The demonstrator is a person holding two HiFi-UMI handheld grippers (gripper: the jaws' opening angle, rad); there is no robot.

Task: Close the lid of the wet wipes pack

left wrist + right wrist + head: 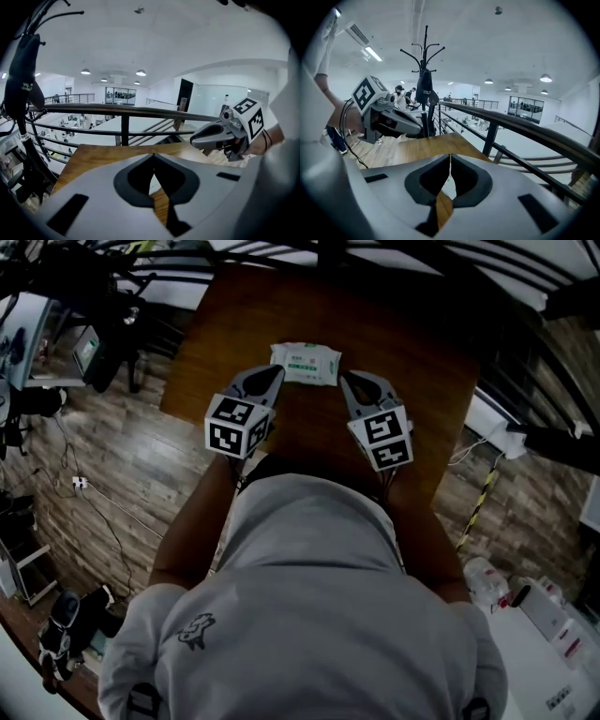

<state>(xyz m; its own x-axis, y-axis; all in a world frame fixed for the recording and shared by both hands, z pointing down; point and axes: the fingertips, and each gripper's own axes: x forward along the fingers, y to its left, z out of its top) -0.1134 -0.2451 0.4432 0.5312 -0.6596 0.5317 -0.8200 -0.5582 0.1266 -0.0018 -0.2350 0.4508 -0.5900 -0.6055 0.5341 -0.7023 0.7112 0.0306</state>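
The wet wipes pack (306, 363), white with a green label, lies flat on the brown wooden table (412, 362) near its far side. No raised lid shows on it. My left gripper (275, 374) hangs above the table just left of the pack, its jaws closed together and empty. Level with it, my right gripper (349, 379) hangs just right of the pack, also shut on nothing. In the left gripper view the left gripper (153, 156) has its tips meeting, with the right gripper (206, 136) off to the side. The right gripper view shows the right gripper (450, 156) closed as well.
A dark metal railing (123, 111) runs just beyond the table's far edge. A black coat rack (424, 89) stands to the left on the wooden floor (122, 474), with cables nearby. A white surface (548, 652) with small items lies at the lower right.
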